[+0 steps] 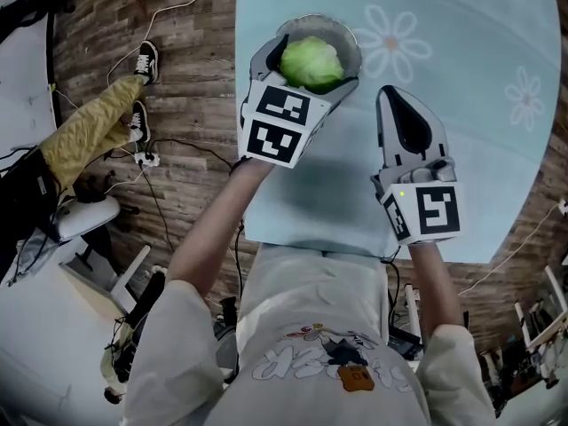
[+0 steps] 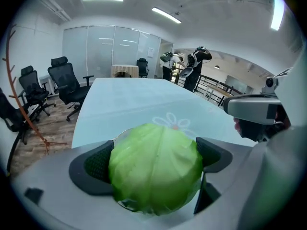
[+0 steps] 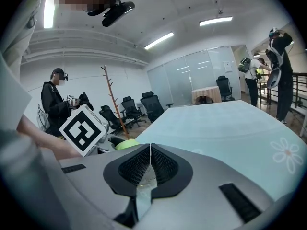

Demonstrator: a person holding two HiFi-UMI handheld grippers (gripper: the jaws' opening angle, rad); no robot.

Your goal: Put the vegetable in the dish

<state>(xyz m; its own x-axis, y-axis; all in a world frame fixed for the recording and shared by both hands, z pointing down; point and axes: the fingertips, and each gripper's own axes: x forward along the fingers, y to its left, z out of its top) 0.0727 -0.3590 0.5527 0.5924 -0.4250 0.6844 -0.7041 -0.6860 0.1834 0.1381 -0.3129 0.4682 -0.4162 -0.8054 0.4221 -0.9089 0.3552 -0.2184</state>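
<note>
A round green cabbage sits between the pads of my left gripper, which is shut on it from both sides. The cabbage is over a round glassy dish near the table's left edge. I cannot tell whether it rests in the dish. My right gripper hovers to the right of the dish, jaws shut with nothing between them. From the right gripper view a sliver of the cabbage shows beside the left gripper's marker cube.
The table has a pale blue cloth with flower prints. Its left edge runs just beside the dish, with wood floor, cables and a seated person's legs beyond. Office chairs and standing people are around the room.
</note>
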